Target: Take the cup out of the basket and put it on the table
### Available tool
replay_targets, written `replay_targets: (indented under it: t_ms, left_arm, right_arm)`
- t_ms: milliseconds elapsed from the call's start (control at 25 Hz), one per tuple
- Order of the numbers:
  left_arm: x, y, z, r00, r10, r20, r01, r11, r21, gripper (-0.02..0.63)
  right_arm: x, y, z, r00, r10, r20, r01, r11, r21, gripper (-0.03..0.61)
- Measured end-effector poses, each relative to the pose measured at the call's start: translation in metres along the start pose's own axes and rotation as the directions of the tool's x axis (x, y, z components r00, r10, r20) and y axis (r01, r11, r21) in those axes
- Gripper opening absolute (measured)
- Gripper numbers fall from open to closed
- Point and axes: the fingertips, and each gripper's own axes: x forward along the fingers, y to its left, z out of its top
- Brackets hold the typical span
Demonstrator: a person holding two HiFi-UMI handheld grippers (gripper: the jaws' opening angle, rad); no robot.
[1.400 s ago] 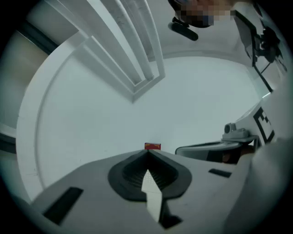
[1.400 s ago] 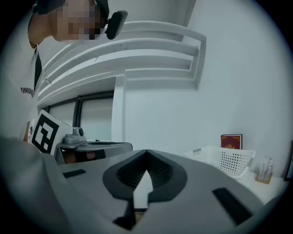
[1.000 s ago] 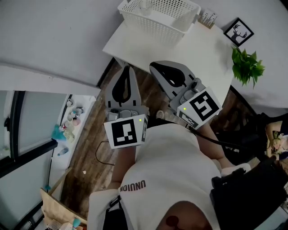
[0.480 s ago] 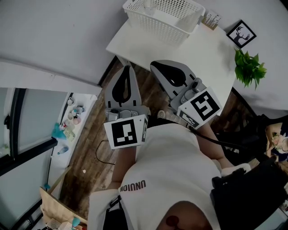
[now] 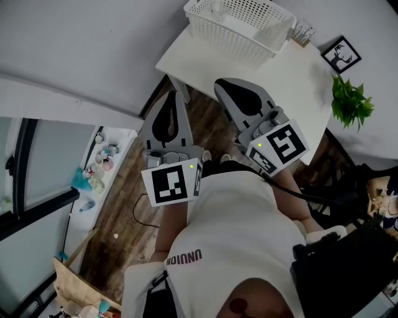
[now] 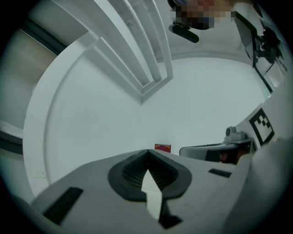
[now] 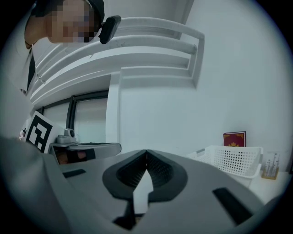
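Head view: both grippers clenched on nothing, cup untouched in the basket

Left gripper point(image 5: 176, 94): jaws pressed together tip to tip, nothing between them, held out over the wooden floor point(image 5: 124, 192) and short of the table point(image 5: 280, 81). Right gripper point(image 5: 219, 84): likewise clamped closed and empty, tip near the table's near edge, well apart from the basket point(image 5: 239, 37). Borne out in the left gripper view and the right gripper view, where the dark pads meet in a single seam with only wall behind.

Cup point(image 5: 217, 7): apparently the pale, clear shape at the far side of the white lattice basket, too faint to be sure of more. Basket at the table's far left corner, against the wall.

Judged from this layout, at the very beginning of the task. Nothing lifted, nothing set down. Left to do: bring a gripper over the basket, part its jaws, close on the cup, raise it clear of the rim, stand it on bare tabletop.

Around: a small holder point(image 5: 303, 34) just beside the basket's right end, a framed picture point(image 5: 341, 54) further right, a green plant point(image 5: 351, 102) by the table's right end, a red booklet point(image 7: 234, 138) against the wall behind the basket. In the way: chiefly the basket's own tall wall between grippers and cup, so probably an approach from above. Plenty of bare table in front of the basket for the set-down.
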Motion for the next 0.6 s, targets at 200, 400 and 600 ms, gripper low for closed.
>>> replay_targets:
  t_ms: [200, 400, 600]
  left_arm:
    - [0.000, 0.018, -0.002, 1.000, 0.015, 0.000, -0.015, 1.000, -0.002, 0.011]
    - [-0.003, 0.033, -0.008, 1.000, 0.024, -0.012, -0.024, 0.999, -0.035, 0.011]
    - [-0.002, 0.041, -0.011, 0.999, 0.047, -0.010, -0.047, 0.999, -0.027, 0.011]
  right_arm:
    - [0.018, 0.007, -0.004, 1.000, 0.002, -0.003, -0.002, 1.000, 0.018, 0.018]
    - [0.031, 0.011, -0.010, 1.000, -0.012, -0.013, 0.013, 0.999, 0.033, 0.018]
    - [0.043, 0.014, -0.015, 1.000, 0.016, -0.022, -0.015, 0.999, 0.046, 0.018]
